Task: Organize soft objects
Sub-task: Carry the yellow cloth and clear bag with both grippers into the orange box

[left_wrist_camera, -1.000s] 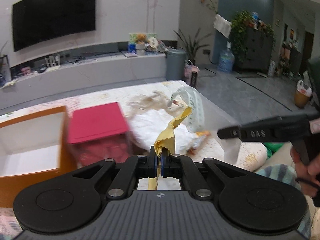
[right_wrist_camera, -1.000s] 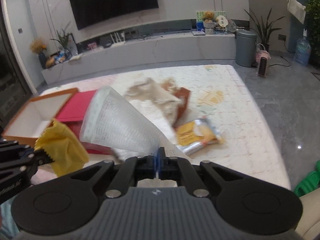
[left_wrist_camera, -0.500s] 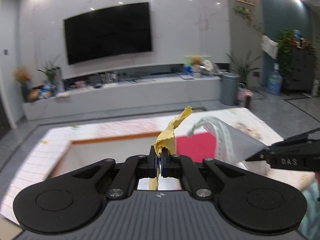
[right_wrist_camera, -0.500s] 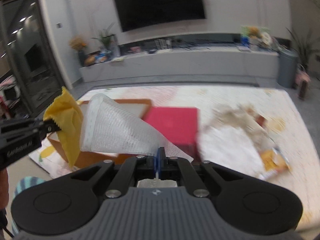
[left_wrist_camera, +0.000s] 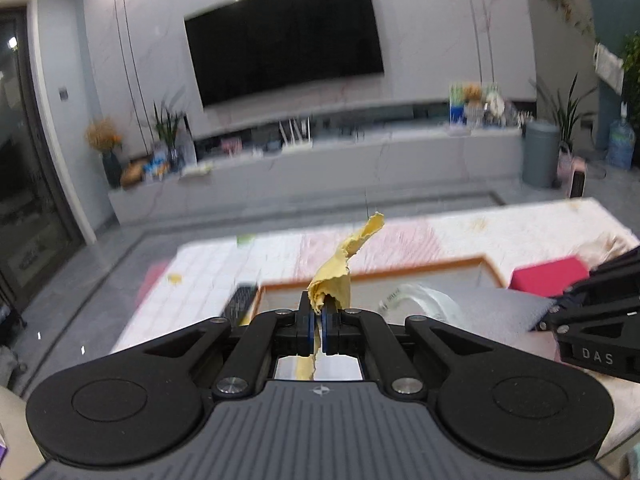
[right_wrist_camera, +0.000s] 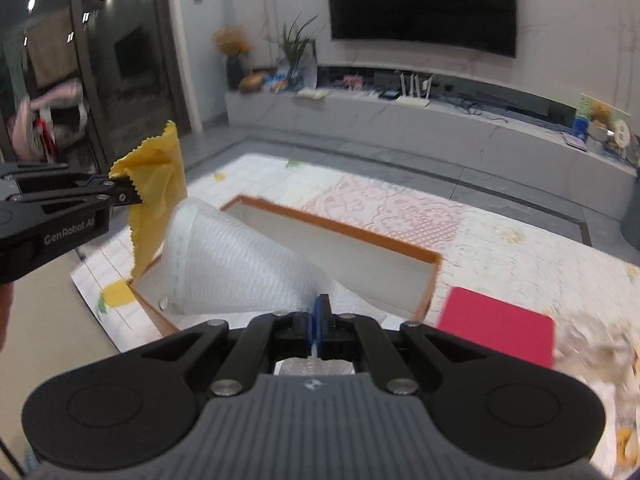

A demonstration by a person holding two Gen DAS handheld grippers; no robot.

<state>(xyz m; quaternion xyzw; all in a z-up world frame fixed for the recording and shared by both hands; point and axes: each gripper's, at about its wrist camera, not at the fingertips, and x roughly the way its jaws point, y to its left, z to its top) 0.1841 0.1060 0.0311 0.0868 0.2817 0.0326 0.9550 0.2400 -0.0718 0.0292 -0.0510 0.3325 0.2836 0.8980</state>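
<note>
With the left claw (right_wrist_camera: 134,196) pinching the yellow cloth (right_wrist_camera: 156,196) and the right claw (right_wrist_camera: 319,314) clamped on the white mesh sheet (right_wrist_camera: 236,268) above the orange-rimmed box (right_wrist_camera: 340,232), both should lower inside before letting go.

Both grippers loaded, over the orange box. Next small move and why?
Probably lower both toward the open orange-rimmed box, then release: the left gripper pinches the yellow cloth and the right gripper the white mesh sheet, both hanging over it.

My left gripper (left_wrist_camera: 319,309) fingers are clamped on the yellow cloth (left_wrist_camera: 340,268); my right gripper (right_wrist_camera: 319,322), beside it, pinches the white mesh sheet (right_wrist_camera: 232,264), both above the orange box (right_wrist_camera: 340,236).
</note>
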